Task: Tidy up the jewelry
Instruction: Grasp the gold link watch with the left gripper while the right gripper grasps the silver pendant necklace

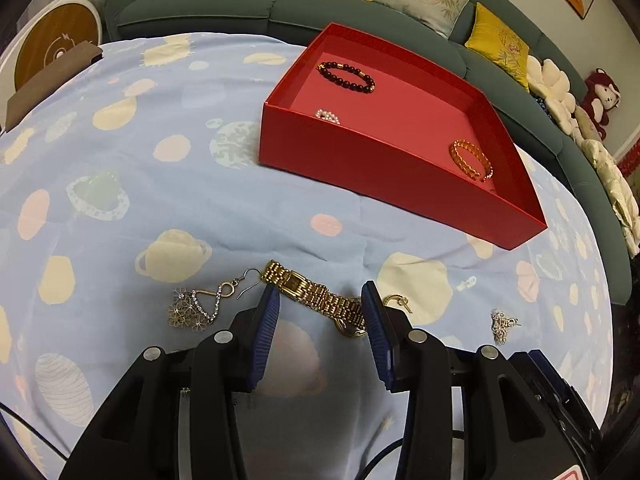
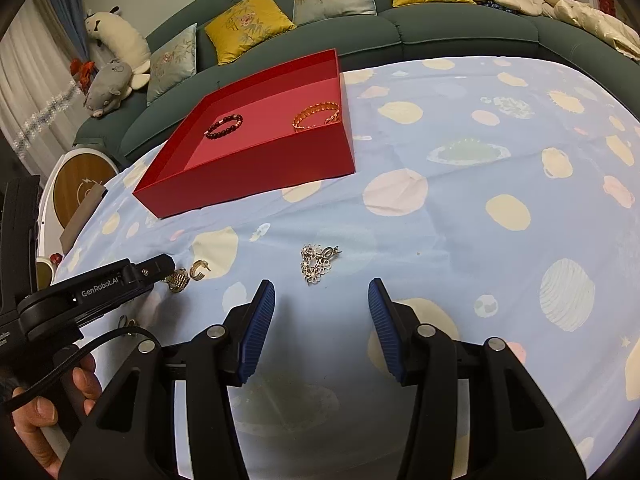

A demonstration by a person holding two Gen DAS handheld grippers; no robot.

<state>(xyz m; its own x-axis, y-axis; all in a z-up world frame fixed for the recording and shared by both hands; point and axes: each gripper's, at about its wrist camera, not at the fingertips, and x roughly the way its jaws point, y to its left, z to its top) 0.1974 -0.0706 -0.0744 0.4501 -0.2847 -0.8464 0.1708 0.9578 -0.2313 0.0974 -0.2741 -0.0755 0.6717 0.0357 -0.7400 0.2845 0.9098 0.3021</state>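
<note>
Left gripper (image 1: pixel 320 300) jaws released, straddling gold watch (image 1: pixel 316 296) on counter near red box (image 1: pixel 360 160); lower squarely, pinch band mid-length. Right gripper (image 2: pixel 322 292) jaws released, empty.

The near wall of the red box (image 1: pixel 384 168) hides the lower part of a small pearly piece (image 1: pixel 328 116) inside it, too little of which shows to say what it is; from the right wrist view that wall hides it altogether. The gold watch (image 1: pixel 316 296) runs behind the left gripper (image 1: pixel 320 304), so one end of its band is covered by a blue pad, and whether a pad touches it cannot be told. From the right side, the left gripper's body (image 2: pixel 120 276) covers most of that watch. A small gold hoop (image 1: pixel 398 302) peeks out beside the finger, half hidden. The hand (image 2: pixel 48 408) is cut off by the picture's edge.
</note>
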